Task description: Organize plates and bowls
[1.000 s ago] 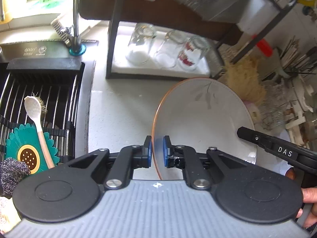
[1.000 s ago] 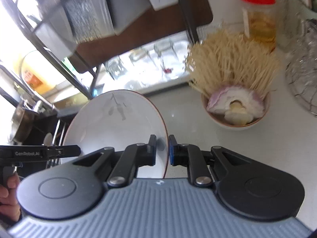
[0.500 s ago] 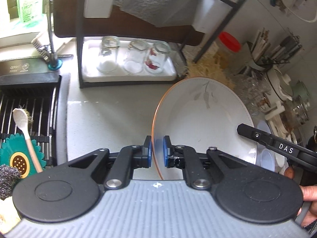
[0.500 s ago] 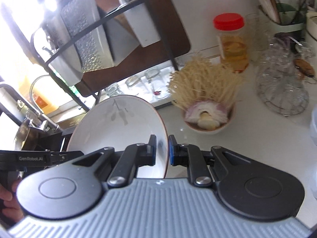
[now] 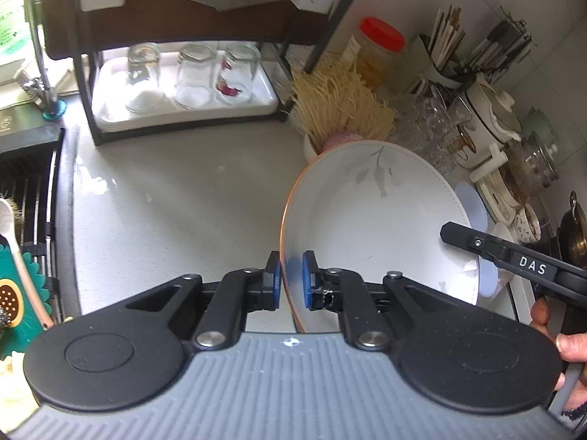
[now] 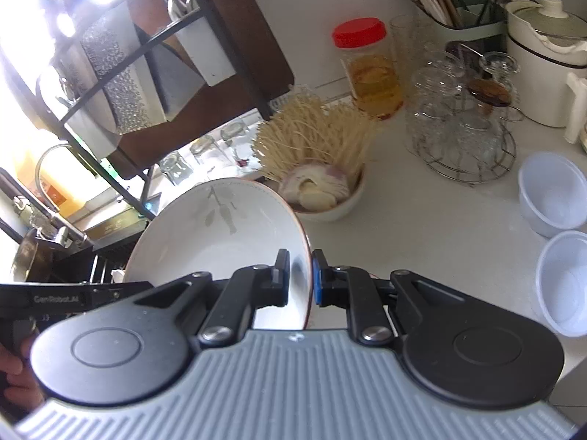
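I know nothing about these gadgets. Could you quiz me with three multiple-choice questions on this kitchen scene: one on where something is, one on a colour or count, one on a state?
1. Where do the upturned clear drinking glasses stand?
A. On the white tray under the dark rack
B. In the sink
C. Inside the big bowl

2. What colour is the lid of the clear plastic jar?
A. Green
B. Red
C. Black

3. How is the large white bowl with the orange rim and leaf print held?
A. By one tool
B. By neither, it lies on the counter
C. By both tools, at opposite rims

Answers: 1 A, three glasses sit on that tray. 2 B, the cap is red. 3 C, the left tool and right tool each clamp its rim.
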Action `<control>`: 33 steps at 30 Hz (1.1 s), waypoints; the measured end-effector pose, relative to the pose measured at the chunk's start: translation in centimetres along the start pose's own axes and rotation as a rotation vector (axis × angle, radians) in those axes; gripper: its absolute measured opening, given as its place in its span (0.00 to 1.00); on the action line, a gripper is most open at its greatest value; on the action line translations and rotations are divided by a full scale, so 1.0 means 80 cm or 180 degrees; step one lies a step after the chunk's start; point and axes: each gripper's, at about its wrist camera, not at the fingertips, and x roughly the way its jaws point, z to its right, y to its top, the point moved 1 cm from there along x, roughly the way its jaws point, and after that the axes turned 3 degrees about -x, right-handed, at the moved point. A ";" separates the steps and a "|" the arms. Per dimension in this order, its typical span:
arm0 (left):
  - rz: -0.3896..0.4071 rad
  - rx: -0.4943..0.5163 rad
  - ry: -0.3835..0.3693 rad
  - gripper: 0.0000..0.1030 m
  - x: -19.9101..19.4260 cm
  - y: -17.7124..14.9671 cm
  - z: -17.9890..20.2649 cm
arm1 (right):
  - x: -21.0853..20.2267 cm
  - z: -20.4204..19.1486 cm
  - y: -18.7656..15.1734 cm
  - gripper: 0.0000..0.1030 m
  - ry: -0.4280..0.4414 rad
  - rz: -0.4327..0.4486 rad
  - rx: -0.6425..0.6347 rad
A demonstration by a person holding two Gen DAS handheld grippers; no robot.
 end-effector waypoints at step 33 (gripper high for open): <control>-0.0819 0.0094 0.0209 0.14 0.150 -0.041 0.048 | 0.023 0.081 -0.065 0.14 -0.0406 -0.0209 0.0234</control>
